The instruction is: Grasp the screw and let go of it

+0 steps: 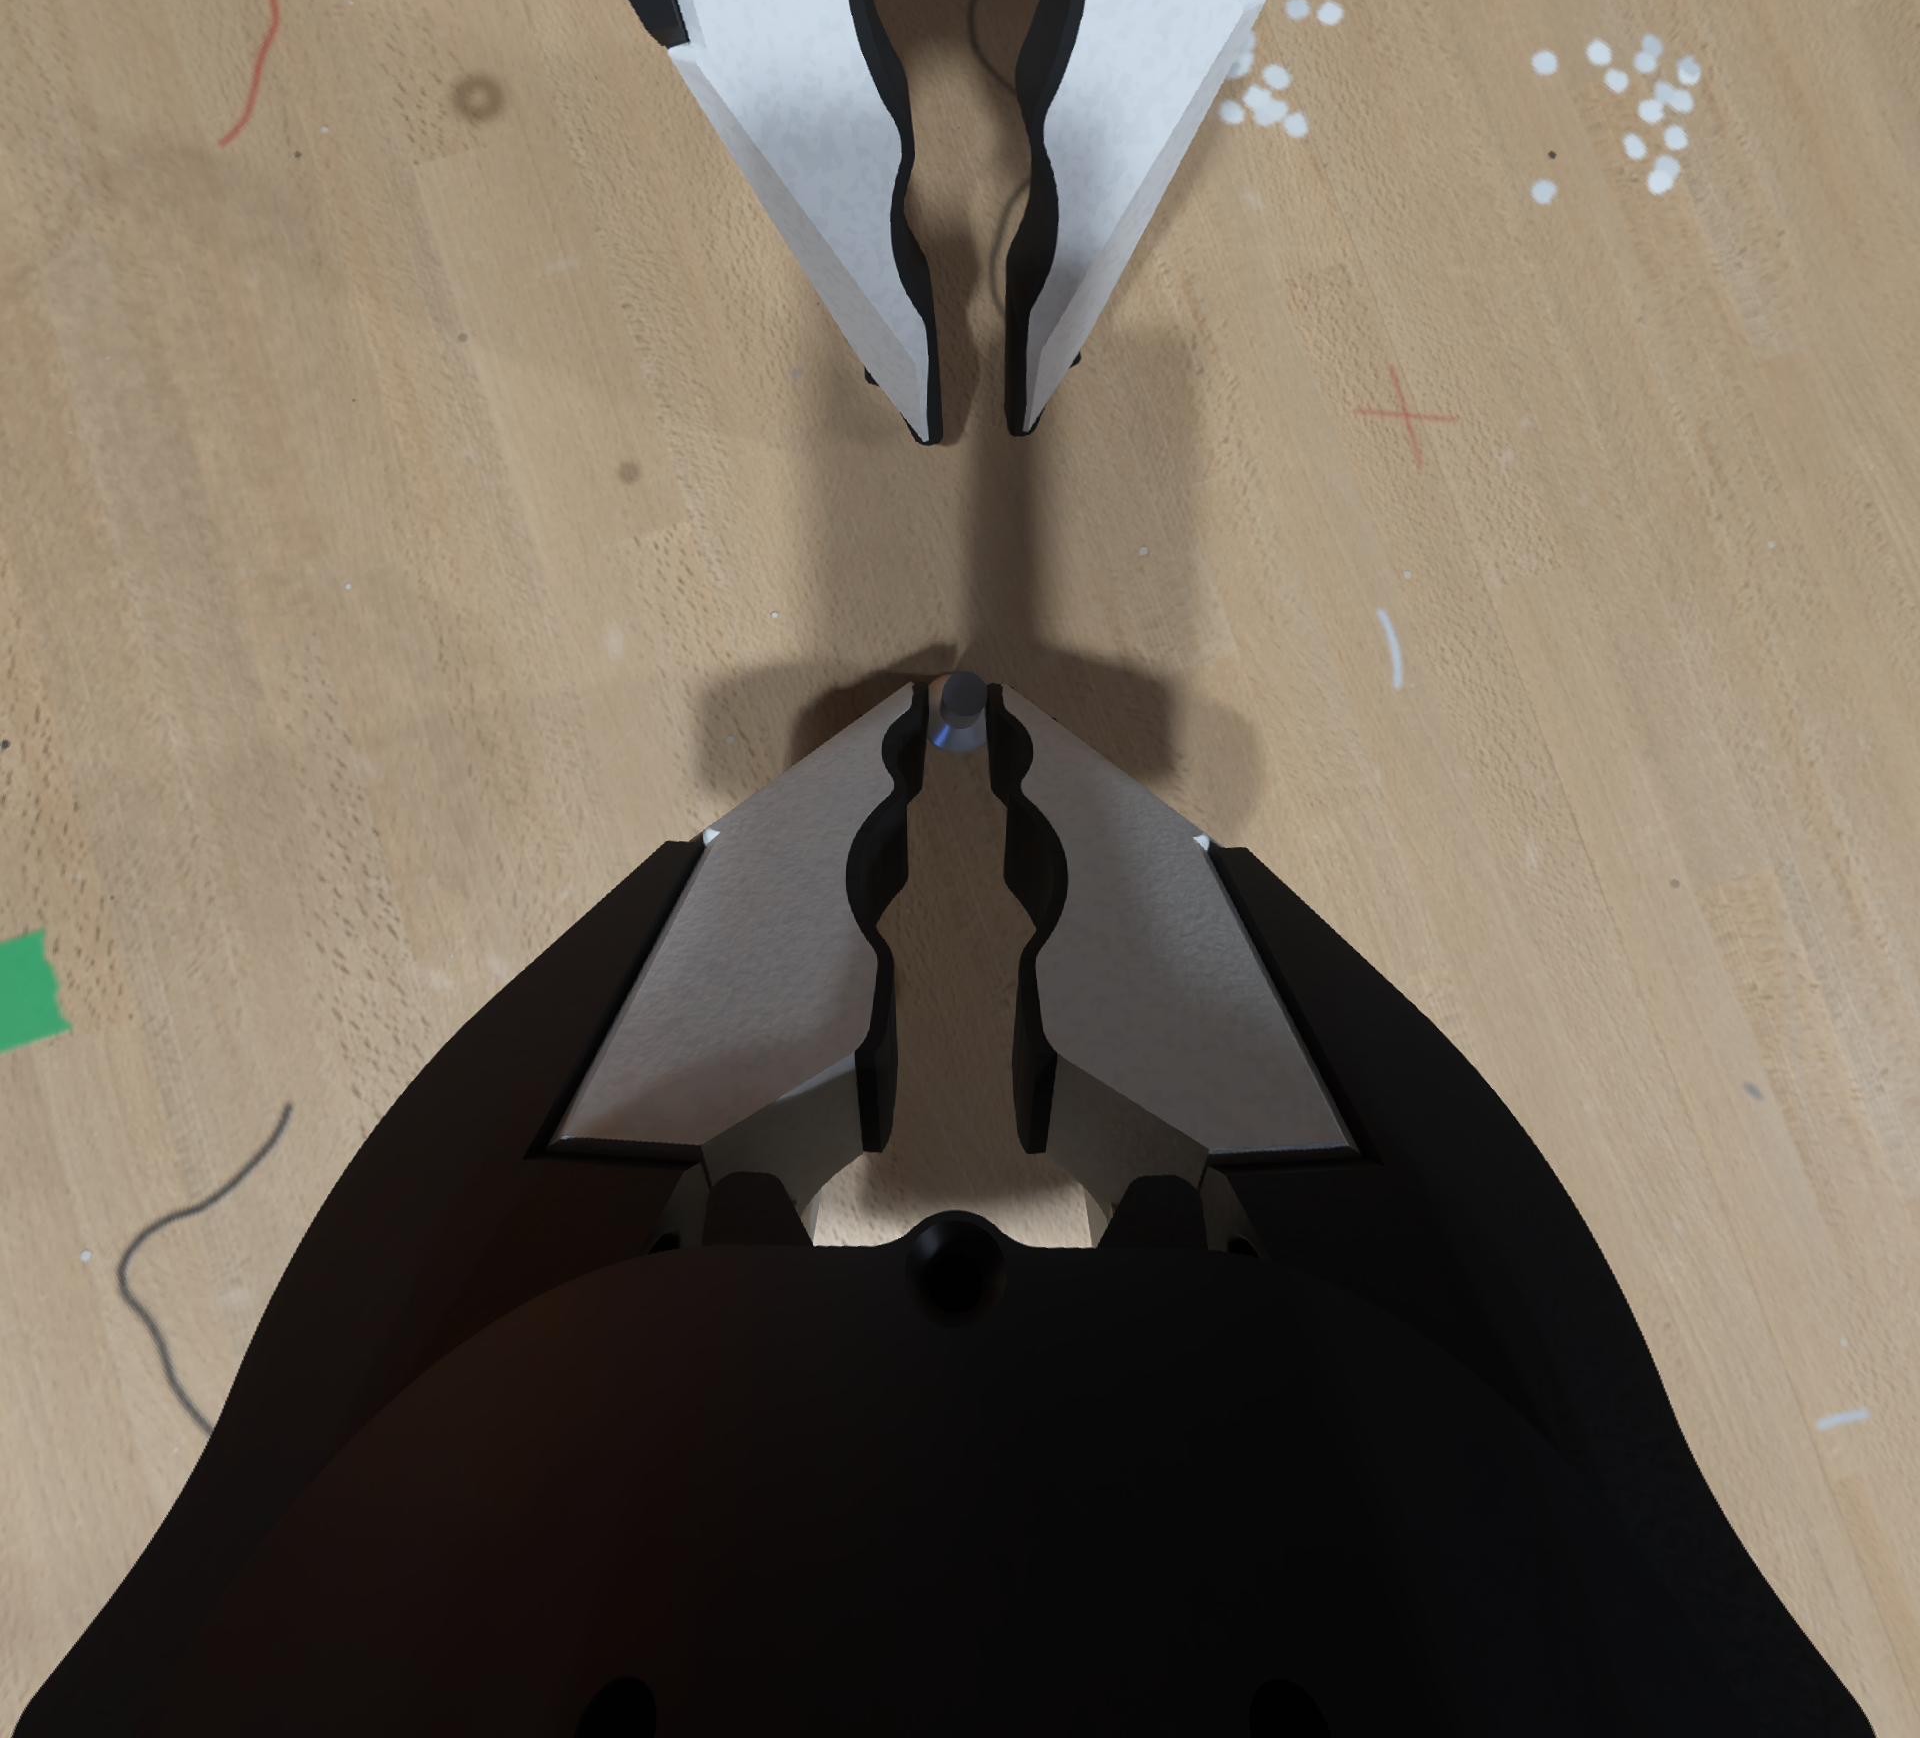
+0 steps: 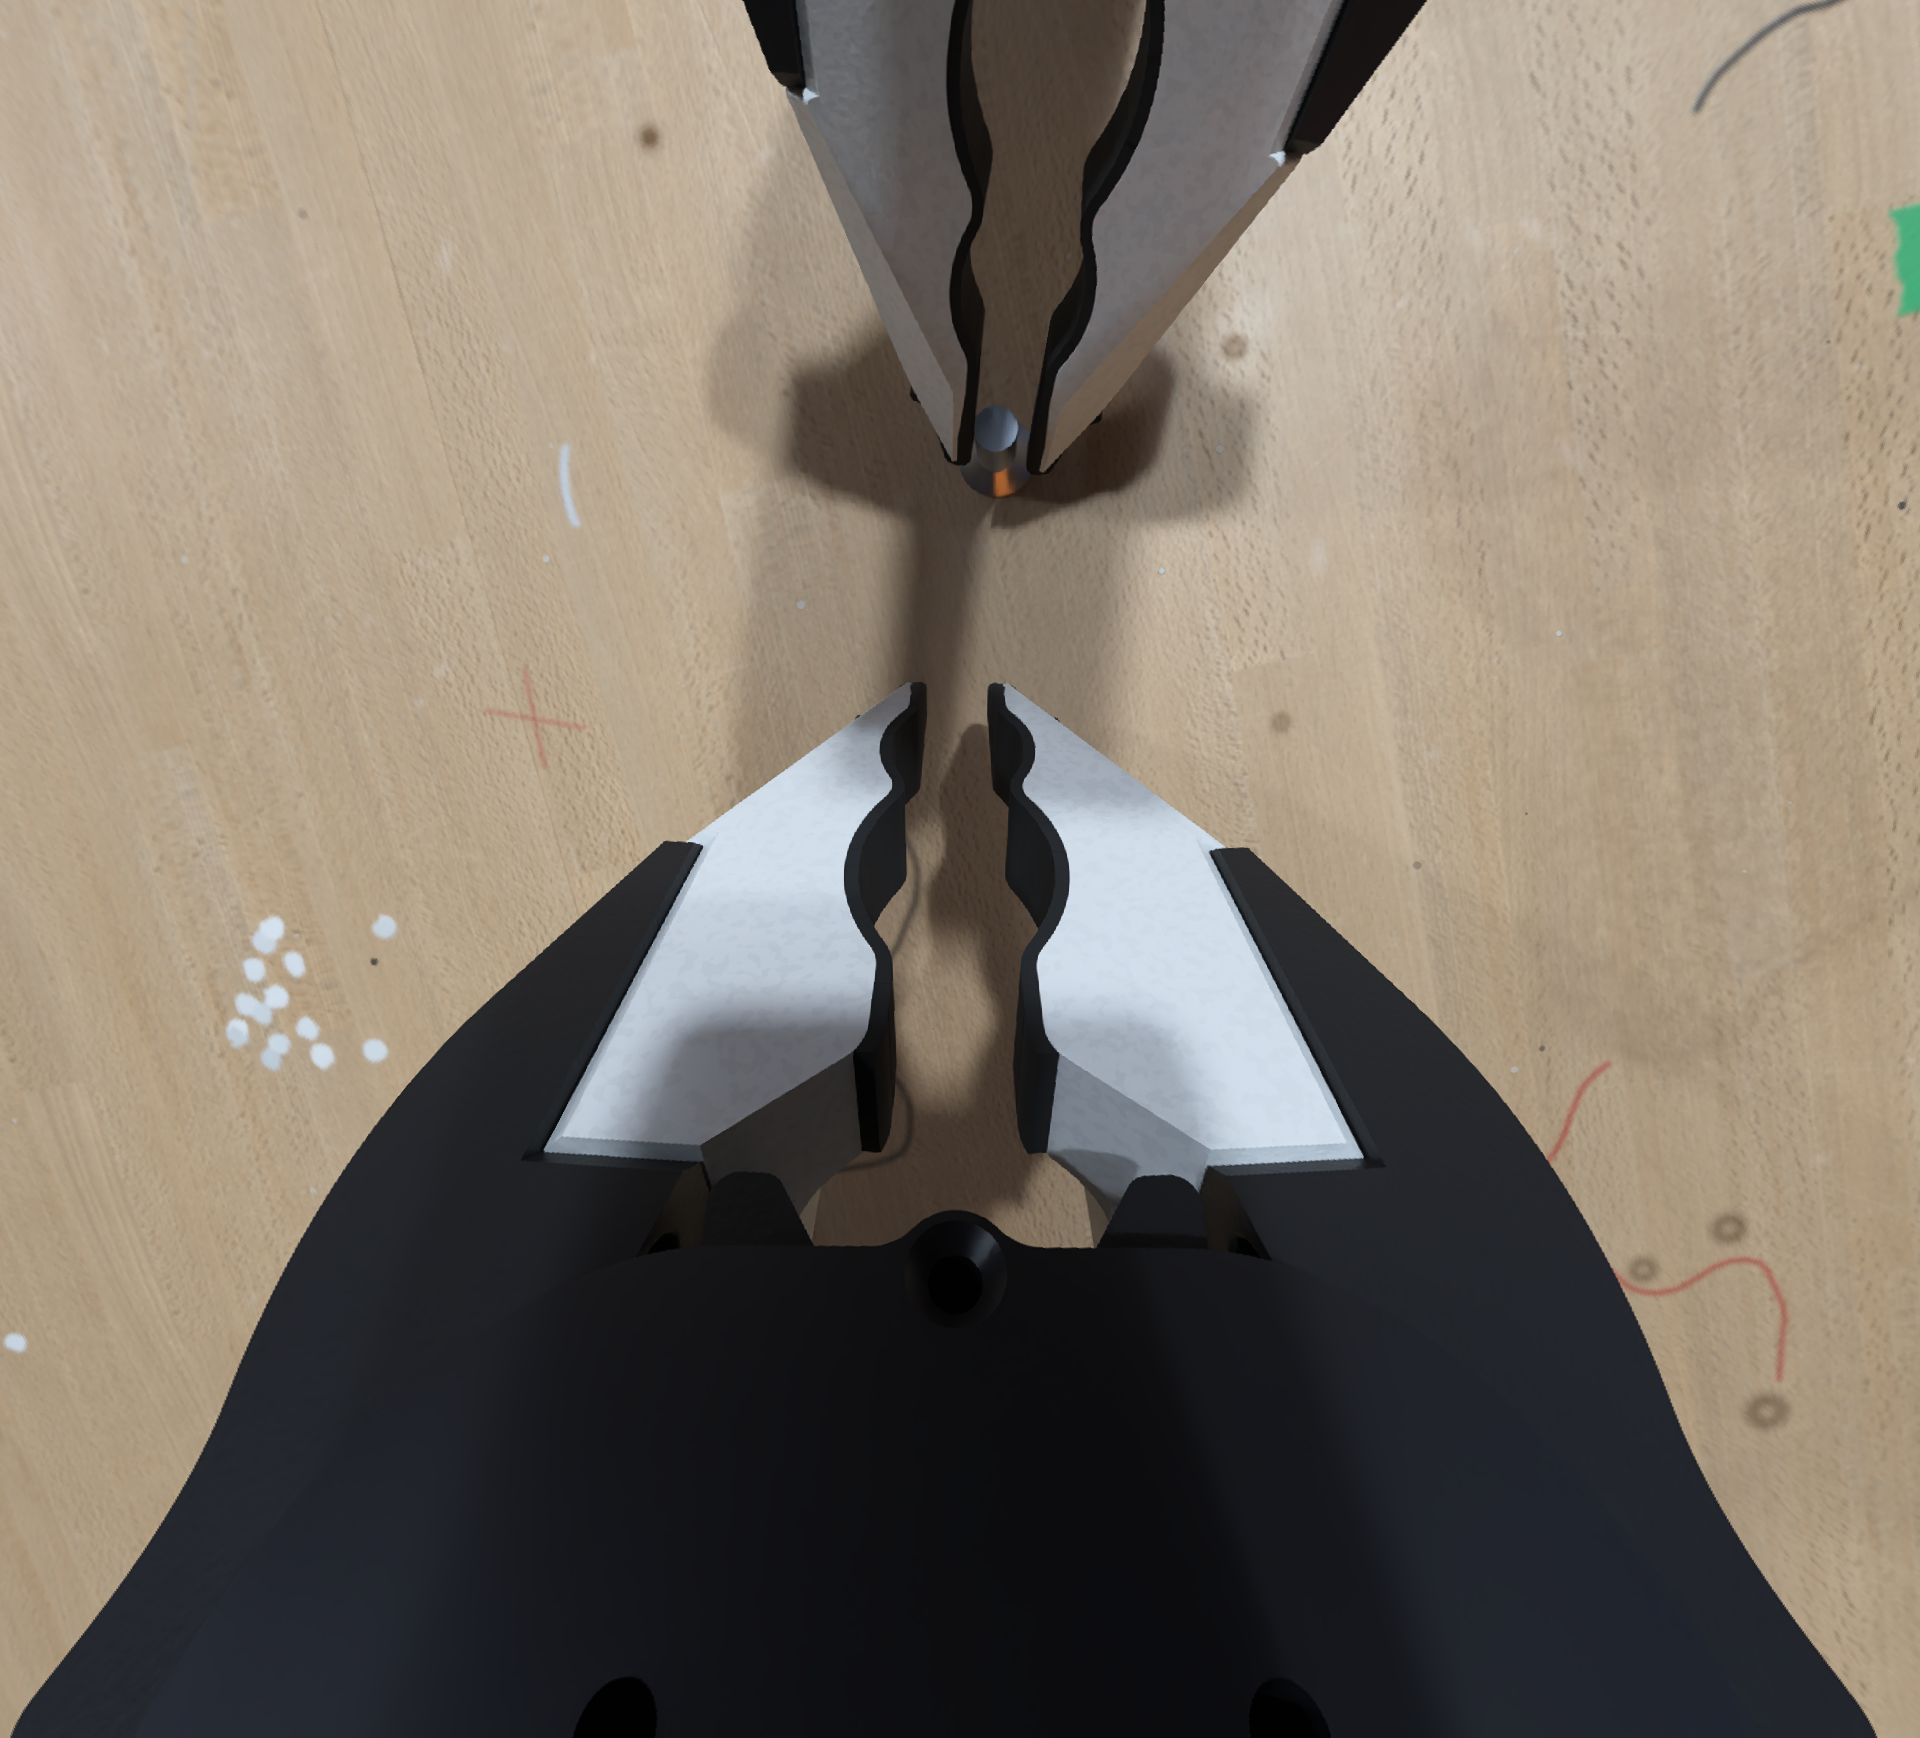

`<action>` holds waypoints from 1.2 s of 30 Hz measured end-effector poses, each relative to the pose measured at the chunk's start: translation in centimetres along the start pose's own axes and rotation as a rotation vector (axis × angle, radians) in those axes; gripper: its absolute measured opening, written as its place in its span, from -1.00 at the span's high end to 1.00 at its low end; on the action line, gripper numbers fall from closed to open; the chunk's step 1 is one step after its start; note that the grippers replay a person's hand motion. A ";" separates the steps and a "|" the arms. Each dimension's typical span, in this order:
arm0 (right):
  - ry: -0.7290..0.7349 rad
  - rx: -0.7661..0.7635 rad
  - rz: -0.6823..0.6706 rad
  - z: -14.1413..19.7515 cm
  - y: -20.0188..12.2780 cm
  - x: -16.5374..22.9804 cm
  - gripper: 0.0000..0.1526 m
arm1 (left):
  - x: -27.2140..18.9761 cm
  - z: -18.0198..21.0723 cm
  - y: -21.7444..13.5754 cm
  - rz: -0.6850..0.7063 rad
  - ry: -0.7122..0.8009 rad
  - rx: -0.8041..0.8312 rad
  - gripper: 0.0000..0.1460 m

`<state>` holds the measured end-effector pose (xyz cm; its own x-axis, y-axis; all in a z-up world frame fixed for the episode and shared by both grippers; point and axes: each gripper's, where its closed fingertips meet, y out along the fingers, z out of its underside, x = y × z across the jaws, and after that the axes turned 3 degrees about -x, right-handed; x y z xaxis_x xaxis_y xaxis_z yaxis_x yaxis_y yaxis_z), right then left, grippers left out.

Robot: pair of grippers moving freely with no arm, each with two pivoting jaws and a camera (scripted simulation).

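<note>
The screw (image 1: 958,714), small and grey, stands on its flared head on the wooden table (image 1: 416,545), right between the tips of my left gripper (image 1: 956,701). The jaws flank its shaft with a thin gap on each side, so the gripper is narrowly open around it. In the right wrist view the screw (image 2: 998,447) shows between the left gripper's tips (image 2: 1003,441). My right gripper (image 2: 955,701) is narrowly open and empty, facing the left one tip to tip a short way off; it also shows in the left wrist view (image 1: 972,431).
The table carries paint specks (image 1: 1652,114), a red cross mark (image 1: 1405,415), red (image 1: 249,26) and dark (image 1: 177,1241) scribbles, and a strip of green tape (image 1: 31,992) at the left edge of the left wrist view.
</note>
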<state>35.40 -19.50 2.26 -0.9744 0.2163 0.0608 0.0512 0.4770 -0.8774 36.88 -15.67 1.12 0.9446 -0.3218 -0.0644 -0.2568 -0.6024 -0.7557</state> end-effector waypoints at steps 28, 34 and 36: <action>-0.030 -0.436 0.124 -9.7 -5.1 2.5 0.73 | -1.4 8.0 -23.8 -0.601 -0.226 0.040 0.73; -0.002 -0.560 0.091 -12.9 -3.4 2.0 0.71 | -5.1 11.4 -24.4 -0.652 -0.319 0.040 0.71; -0.002 -0.573 0.094 -13.3 -2.3 1.4 0.71 | -6.1 12.6 -24.0 -0.656 -0.355 0.051 0.70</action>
<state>36.78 -8.98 10.65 -0.9603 0.2788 -0.0064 0.2474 0.8411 -0.4809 39.83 9.97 11.45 0.9120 0.3524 0.2101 0.3838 -0.5519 -0.7403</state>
